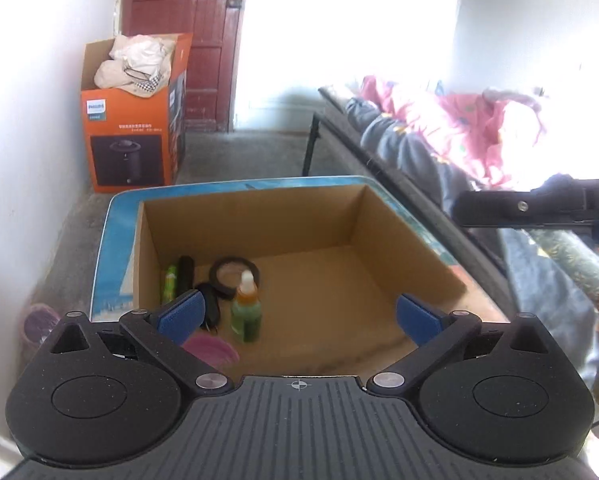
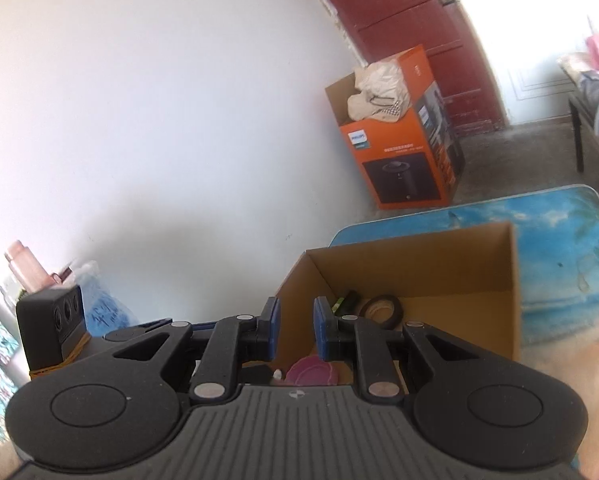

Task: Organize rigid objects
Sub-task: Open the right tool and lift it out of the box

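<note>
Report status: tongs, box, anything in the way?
Left tongs open, empty, over box. Right tongs nearly closed, empty. Bottle, tape inside. Nothing blocking.

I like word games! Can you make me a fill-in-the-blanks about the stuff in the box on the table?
1. The little bottle with green liquid stands ____ inside the cardboard box.
2. The roll of tape lies flat, and its colour is ____.
3. The left gripper has its jaws wide ____.
4. The cardboard box sits on a ____ table.

Missing words: upright; black; open; blue
</note>
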A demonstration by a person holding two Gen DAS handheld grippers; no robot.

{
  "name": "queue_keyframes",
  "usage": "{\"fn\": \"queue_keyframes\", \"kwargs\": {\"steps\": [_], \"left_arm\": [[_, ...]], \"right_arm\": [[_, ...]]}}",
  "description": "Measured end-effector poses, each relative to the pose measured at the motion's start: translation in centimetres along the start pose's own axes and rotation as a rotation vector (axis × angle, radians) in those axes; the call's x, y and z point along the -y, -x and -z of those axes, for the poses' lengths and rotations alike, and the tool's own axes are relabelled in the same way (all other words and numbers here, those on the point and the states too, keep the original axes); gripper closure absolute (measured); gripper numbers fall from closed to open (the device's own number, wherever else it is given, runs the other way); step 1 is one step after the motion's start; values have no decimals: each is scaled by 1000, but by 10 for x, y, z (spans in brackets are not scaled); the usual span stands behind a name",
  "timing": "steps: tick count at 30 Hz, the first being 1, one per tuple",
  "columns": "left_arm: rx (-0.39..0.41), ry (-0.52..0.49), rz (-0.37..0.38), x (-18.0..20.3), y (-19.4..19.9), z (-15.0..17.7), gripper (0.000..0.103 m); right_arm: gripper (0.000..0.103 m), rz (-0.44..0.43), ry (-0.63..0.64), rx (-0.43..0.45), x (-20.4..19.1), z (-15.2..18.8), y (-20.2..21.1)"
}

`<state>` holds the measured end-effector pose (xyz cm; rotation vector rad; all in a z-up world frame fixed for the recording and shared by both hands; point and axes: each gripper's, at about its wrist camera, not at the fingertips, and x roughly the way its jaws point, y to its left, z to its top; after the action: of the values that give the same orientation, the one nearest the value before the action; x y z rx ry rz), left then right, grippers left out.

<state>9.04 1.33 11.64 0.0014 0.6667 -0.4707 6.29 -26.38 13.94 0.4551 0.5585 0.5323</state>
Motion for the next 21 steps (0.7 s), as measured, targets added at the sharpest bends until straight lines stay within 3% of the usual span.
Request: {"fn": "queue_keyframes", "kwargs": {"steps": [8,12,18,21], "left_arm": [[-20,49,0,12,9,54,0],[-32,85,29,19,5,77,0],[-100,61,62,32,-20,107,0],[-97,19,55,38,-32,116,0]], "right_arm": [[83,58,-98,-1,10,56,29],[82,102,-123,-68,12,80,12],[81,156,-91,-168,6,96,-20],[74,148,-92,-195,4,97,-35]]}}
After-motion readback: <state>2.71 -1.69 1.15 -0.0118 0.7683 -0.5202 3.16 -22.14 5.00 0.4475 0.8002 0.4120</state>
